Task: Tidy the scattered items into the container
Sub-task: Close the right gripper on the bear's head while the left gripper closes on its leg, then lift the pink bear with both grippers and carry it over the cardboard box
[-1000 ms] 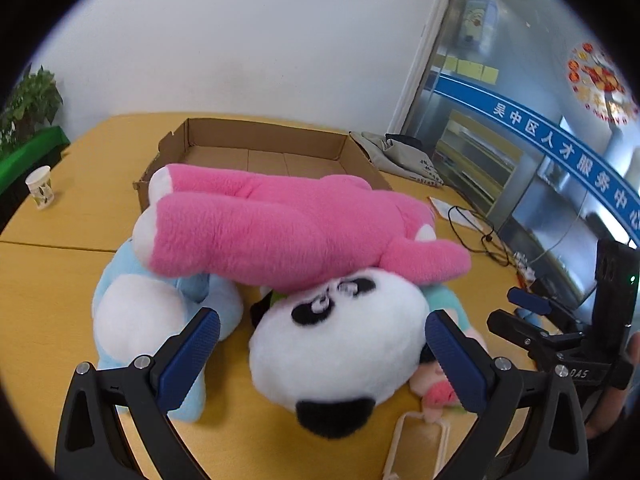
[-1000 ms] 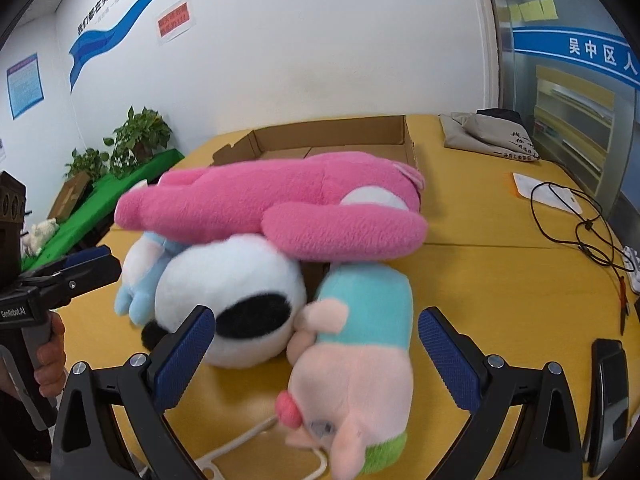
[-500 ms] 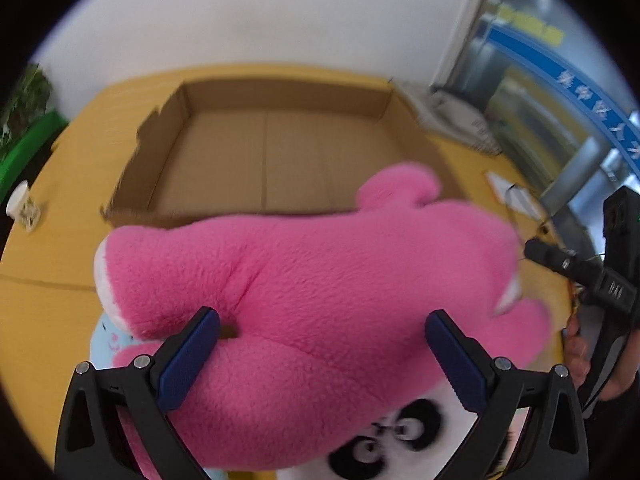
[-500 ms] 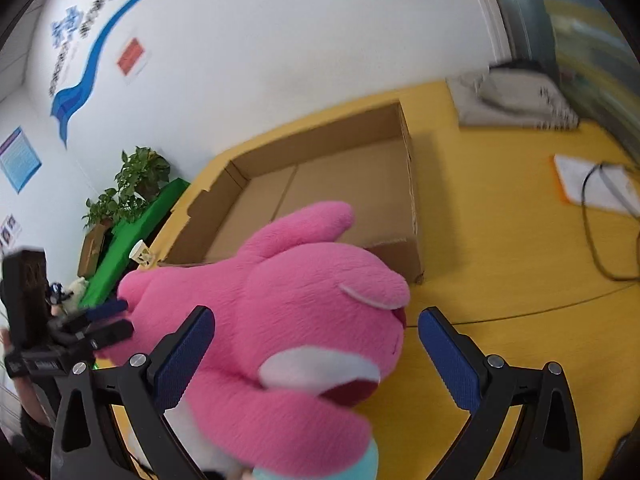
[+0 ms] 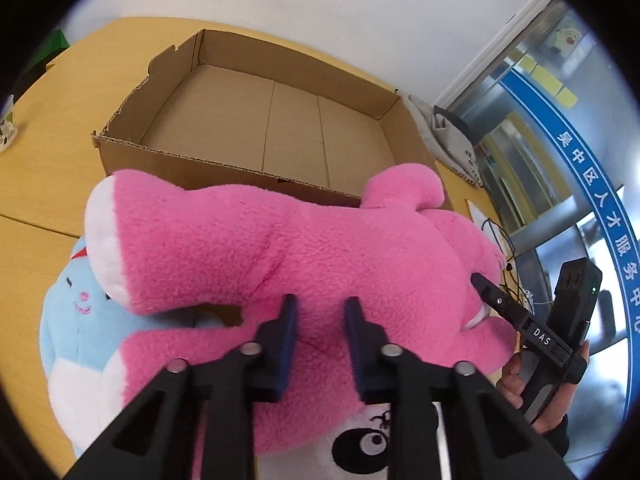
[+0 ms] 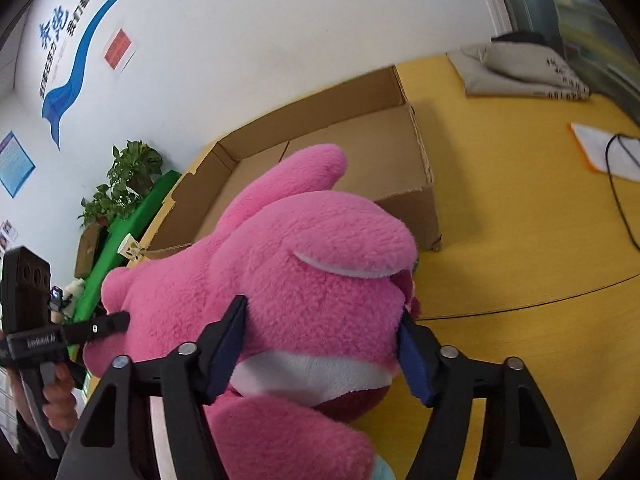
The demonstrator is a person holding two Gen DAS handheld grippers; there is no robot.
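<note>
Left fingers pinched tight on the pink plush, right fingers closing round its head, so both ends lift toward the box behind.

A fluffy pink plush bear with white foot pads lies lengthwise atop a light-blue plush and a panda plush, just before the shallow open cardboard box on the yellow table

Left gripper pinched tight on a fold of the pink plush toy. Just behind the pink plush toy, an open cardboard box; under it, a blue plush and a panda plush. At its right end, the right gripper.
</note>
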